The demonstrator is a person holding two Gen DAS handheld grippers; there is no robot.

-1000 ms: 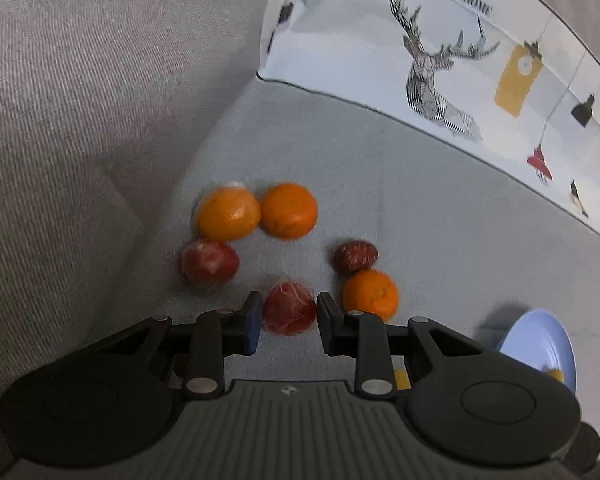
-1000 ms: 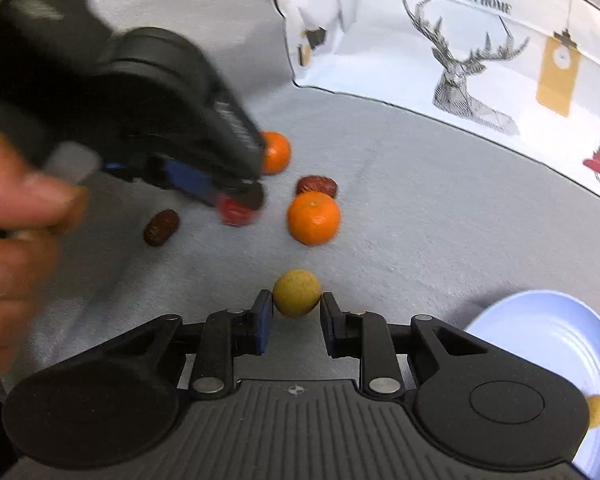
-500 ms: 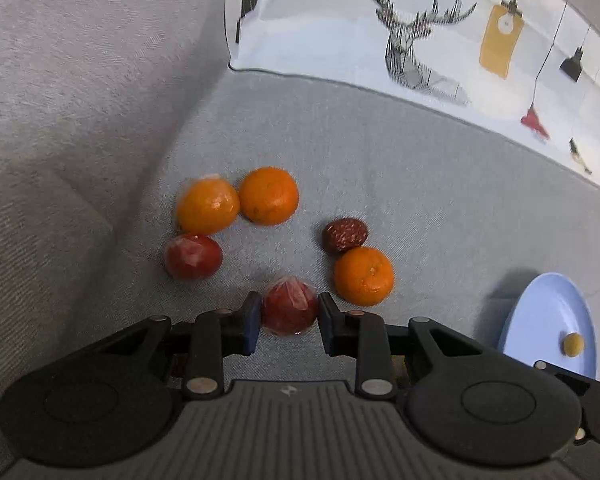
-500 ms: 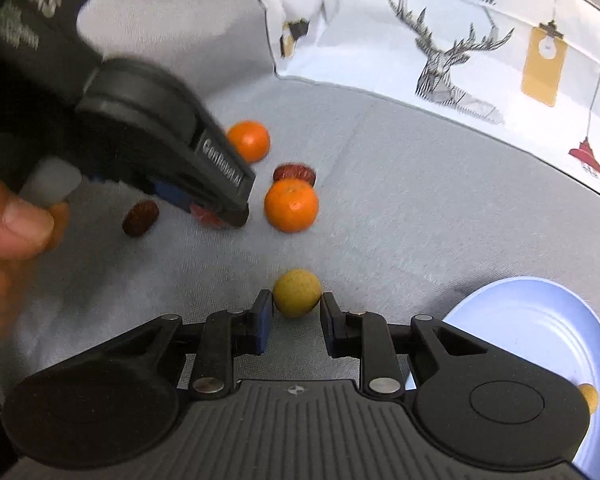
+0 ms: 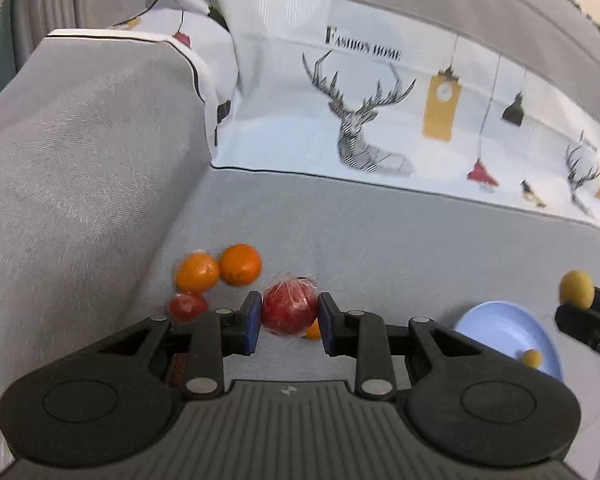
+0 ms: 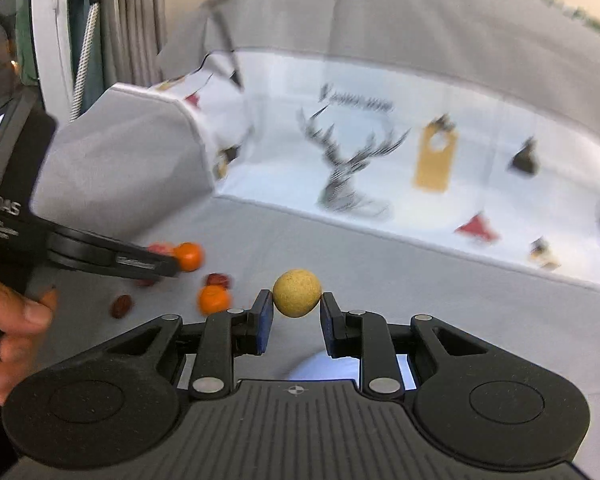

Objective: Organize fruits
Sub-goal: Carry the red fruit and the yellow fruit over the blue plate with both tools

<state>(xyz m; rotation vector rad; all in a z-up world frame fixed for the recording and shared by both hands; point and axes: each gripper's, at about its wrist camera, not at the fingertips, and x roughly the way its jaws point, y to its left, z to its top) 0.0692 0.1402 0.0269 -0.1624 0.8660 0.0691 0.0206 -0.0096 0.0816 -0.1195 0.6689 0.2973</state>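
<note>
The soft grey sofa seat (image 5: 380,240) is dented easily, so the smooth blue plate (image 5: 504,328) could be tipped. The crinkly-wrapped red fruit (image 5: 289,307), clamped in the left gripper (image 5: 288,326), could slip. The small matte yellow fruit (image 6: 297,293), pinched by the right gripper (image 6: 296,322), could be dropped

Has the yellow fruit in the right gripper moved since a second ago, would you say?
Yes. The yellow fruit, clamped in the right gripper, has risen off the grey cloth toward the blue plate.
</note>
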